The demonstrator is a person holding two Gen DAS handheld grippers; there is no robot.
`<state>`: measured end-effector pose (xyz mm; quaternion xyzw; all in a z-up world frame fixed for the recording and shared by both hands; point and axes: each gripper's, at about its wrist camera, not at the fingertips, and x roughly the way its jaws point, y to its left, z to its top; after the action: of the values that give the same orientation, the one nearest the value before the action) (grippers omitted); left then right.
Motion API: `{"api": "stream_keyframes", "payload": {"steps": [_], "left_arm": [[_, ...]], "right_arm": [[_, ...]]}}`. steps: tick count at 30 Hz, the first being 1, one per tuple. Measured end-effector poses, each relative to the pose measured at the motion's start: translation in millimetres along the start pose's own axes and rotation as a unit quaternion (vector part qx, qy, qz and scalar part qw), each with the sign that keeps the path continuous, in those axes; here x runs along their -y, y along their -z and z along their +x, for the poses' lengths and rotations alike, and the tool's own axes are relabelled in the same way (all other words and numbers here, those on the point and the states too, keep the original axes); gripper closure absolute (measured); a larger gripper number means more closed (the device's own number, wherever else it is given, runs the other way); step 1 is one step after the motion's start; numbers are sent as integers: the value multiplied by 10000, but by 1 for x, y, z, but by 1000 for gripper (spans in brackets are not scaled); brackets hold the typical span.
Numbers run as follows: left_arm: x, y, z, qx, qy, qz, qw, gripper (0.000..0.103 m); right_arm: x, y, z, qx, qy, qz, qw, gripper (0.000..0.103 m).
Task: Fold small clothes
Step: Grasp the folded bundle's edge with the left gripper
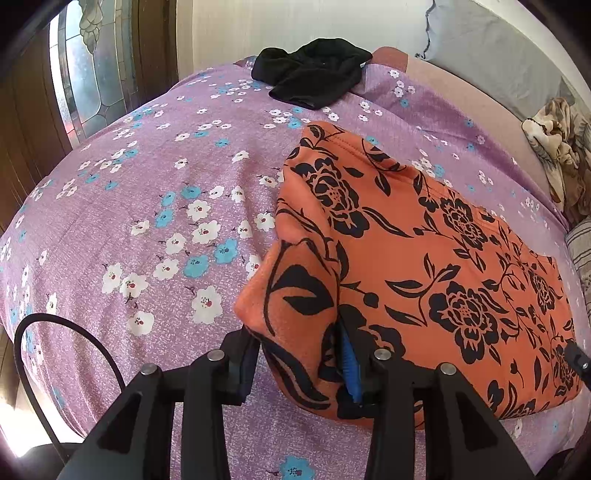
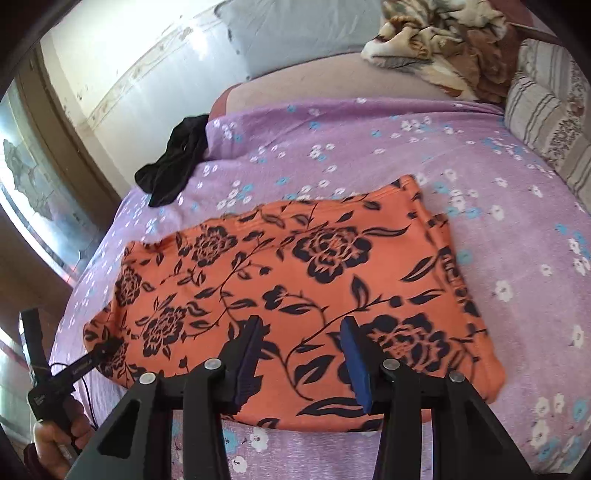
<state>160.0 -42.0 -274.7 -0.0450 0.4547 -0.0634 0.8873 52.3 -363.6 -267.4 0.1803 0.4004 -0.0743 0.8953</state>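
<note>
An orange garment with black flowers (image 2: pixel 295 273) lies folded on the purple flowered bedsheet (image 2: pixel 498 192). In the left wrist view my left gripper (image 1: pixel 301 365) has its fingers around the garment's near left corner (image 1: pixel 295 306), which bunches up between them. In the right wrist view my right gripper (image 2: pixel 299 358) is open and empty, just above the garment's near edge. The left gripper (image 2: pixel 105 349) also shows at that view's lower left, at the garment's left corner.
A black garment (image 1: pixel 314 77) lies crumpled at the far edge of the bed. A grey pillow (image 2: pixel 295 33), a crumpled brown blanket (image 2: pixel 443 40) and a striped cushion (image 2: pixel 546 129) sit along the far and right sides. A window (image 1: pixel 85 74) is to the left.
</note>
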Motion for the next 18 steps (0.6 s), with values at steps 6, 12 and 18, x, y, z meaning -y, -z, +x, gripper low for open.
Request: {"api": "stream_keyframes", "payload": {"steps": [6,12,18], "left_arm": [[1,0,1,5,-43,33,10000,61],[-1,-1,3,-32,-31,18,10000,61],[-2,-1,6,-59,-25,17,10000,58]], "right_arm": [[-12,9,28,-454,168,-381,9981,58],[-57,-34,32,-235,-146,-868,9958,58],[-140,-72,93,-682,-890,-1629,9802,58]]}}
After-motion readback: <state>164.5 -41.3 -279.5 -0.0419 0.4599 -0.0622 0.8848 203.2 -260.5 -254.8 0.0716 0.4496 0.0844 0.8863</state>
